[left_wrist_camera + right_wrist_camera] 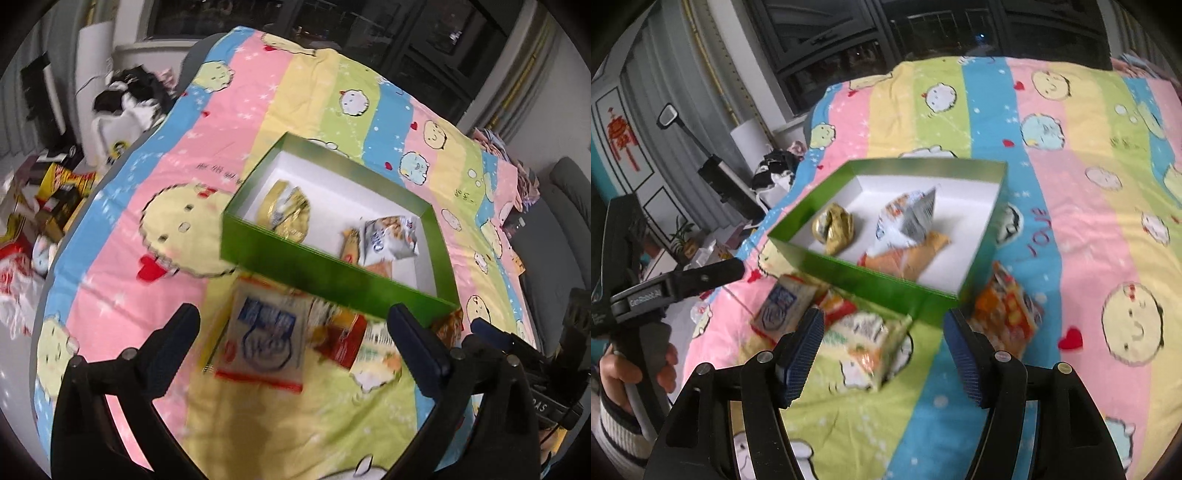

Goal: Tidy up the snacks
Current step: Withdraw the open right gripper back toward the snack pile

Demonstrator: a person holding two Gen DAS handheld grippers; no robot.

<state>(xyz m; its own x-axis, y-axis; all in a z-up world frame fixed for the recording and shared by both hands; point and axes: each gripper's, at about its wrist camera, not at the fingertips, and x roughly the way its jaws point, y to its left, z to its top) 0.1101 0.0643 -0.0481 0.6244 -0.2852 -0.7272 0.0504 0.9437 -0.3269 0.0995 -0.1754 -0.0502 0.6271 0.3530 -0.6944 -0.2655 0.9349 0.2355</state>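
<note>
A green box (325,275) (849,266) with a white inside lies on the striped bedsheet. It holds a gold packet (286,212) (834,227), a white packet (391,236) (908,218) and an orange packet (351,245) (912,254). In front of it lie a blue-and-white packet (264,338) (783,306), a red packet (341,338) (836,306), a white-green packet (376,358) (871,343) and an orange packet (1006,314) at the box's right corner. My left gripper (295,332) is open above the loose packets. My right gripper (882,339) is open above the white-green packet.
The sheet (147,280) (1089,229) covers a table or bed. Left of it, clutter and boxes (55,195) lie on the floor. A dark window (886,33) is behind. The left gripper and its hand (639,295) show at left in the right wrist view.
</note>
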